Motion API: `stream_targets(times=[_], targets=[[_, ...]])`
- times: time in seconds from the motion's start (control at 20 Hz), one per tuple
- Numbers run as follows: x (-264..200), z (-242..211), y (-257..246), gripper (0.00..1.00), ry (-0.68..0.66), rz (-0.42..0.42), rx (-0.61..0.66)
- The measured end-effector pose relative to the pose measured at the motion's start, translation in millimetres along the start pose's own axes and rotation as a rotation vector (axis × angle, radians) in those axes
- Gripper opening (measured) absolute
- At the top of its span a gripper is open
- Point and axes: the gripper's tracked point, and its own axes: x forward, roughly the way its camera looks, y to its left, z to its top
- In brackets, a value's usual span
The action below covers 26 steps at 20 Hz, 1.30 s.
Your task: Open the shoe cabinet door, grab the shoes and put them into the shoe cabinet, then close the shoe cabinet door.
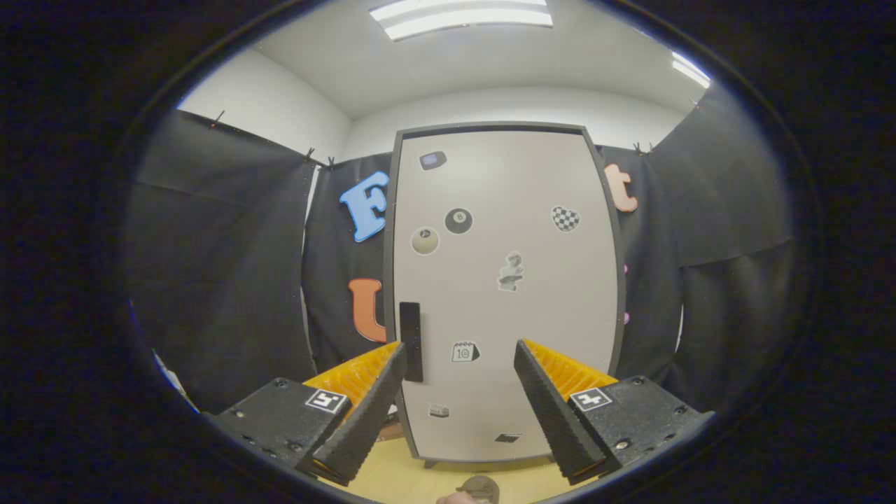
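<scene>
Nearest the lens: two-finger gripper [458, 392], fingers spread wide and released, nothing between them.
Below the fingers: a small brownish rounded thing [479, 487], cut off and too partial to name; it may be a shoe.
Surface: pale yellow wooden floor or tabletop [399, 479], smooth, running from under the fingers up to the cabinet's foot.
Task's thing: tall light-grey shoe cabinet with a dark grey frame [504, 294], standing upright just beyond the fingers, its door closed flat.
Handle: black upright bar handle [411, 341] on the door's left edge, just above the left fingertip [381, 378], apart from it.
Door face: scattered stickers, among them a black eight-ball sticker [458, 220], a pale ball sticker [425, 241], a checkered heart sticker [565, 218] and a small calendar sticker [465, 351].
Behind the cabinet: black cloth wall [217, 280] hanging on both sides, clipped along its top edge.
Room: white walls [280, 112] above the cloth, white ceiling with long bright light panels [462, 17].
</scene>
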Motion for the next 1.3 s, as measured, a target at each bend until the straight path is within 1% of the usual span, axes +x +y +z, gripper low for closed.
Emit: stream_targets(times=[0.2, 0.5, 0.65, 0.75, 0.8, 0.85, 0.9, 0.95, 1.0, 1.05, 1.15, 1.2, 1.3], targets=[[30, 6, 39, 1.00, 0.036, 0.063, 0.025], [97, -14, 54, 0.99, 0.116, 0.024, 0.010], [127, -39, 57, 0.94, 0.181, 0.013, 0.022], [142, -56, 56, 0.87, 0.213, -0.002, 0.043], [150, -60, 54, 0.78, 0.207, -0.008, 0.060], [157, -63, 49, 0.73, 0.209, -0.019, 0.061], [163, -66, 52, 0.52, 0.204, 0.002, 0.082], [165, -65, 53, 0.48, 0.194, 0.010, 0.083], [164, -66, 53, 0.41, 0.201, 0.018, 0.072], [163, -64, 52, 0.40, 0.190, 0.019, 0.061], [164, -66, 50, 0.40, 0.180, 0.046, 0.021], [162, -65, 51, 0.36, 0.189, 0.060, 0.027], [157, -68, 51, 0.36, 0.211, 0.096, 0.054]])
